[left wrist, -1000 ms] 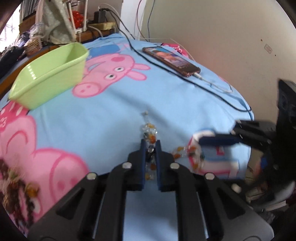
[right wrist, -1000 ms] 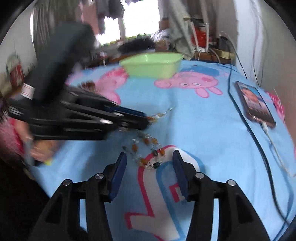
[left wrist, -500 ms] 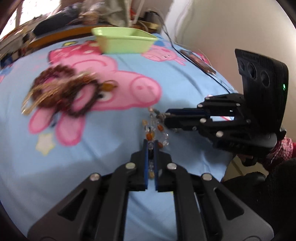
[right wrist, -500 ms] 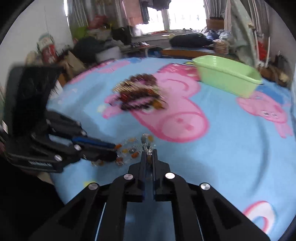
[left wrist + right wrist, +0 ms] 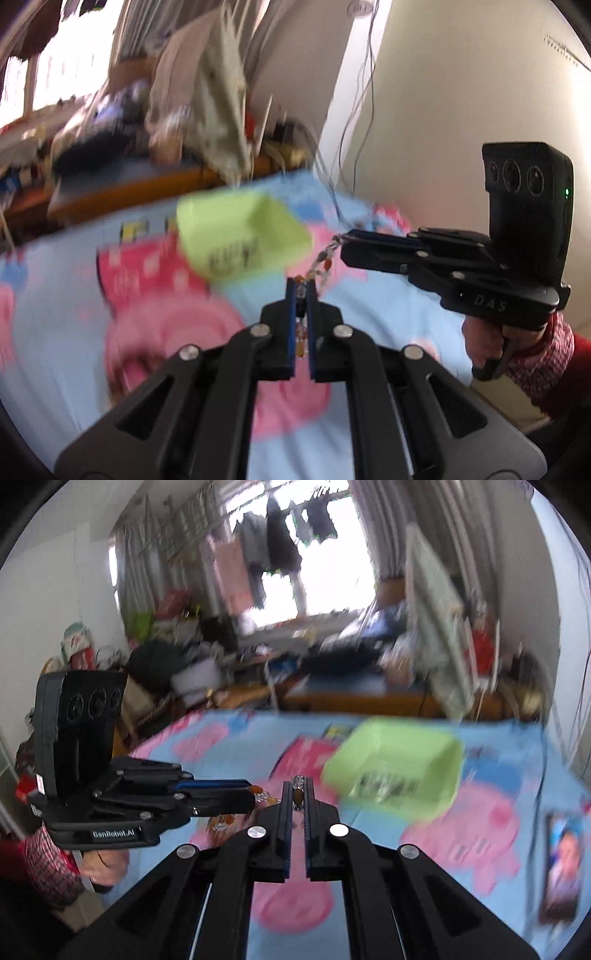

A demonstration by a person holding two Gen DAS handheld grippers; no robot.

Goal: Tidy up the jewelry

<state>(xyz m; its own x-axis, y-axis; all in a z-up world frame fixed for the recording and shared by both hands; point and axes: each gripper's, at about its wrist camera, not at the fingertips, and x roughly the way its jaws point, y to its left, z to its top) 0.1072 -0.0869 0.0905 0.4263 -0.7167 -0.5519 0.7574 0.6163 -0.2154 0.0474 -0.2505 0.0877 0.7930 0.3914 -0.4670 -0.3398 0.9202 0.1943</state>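
Your left gripper (image 5: 303,286) and right gripper (image 5: 297,788) both pinch the beaded necklace (image 5: 322,264), strung between them above the blue cartoon bedspread (image 5: 498,746), near the green basin (image 5: 399,764).

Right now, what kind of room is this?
Likely a lived-in bedroom: a cartoon-pig blanket covers the work surface, laundry hangs at the window, a phone lies charging.

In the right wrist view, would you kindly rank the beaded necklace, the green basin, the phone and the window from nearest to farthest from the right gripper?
1. Beaded necklace: clamped in the right gripper, at its tips.
2. Green basin: just beyond, to the right on the blanket.
3. Phone: far right edge of the bed.
4. Window: across the room, top centre.
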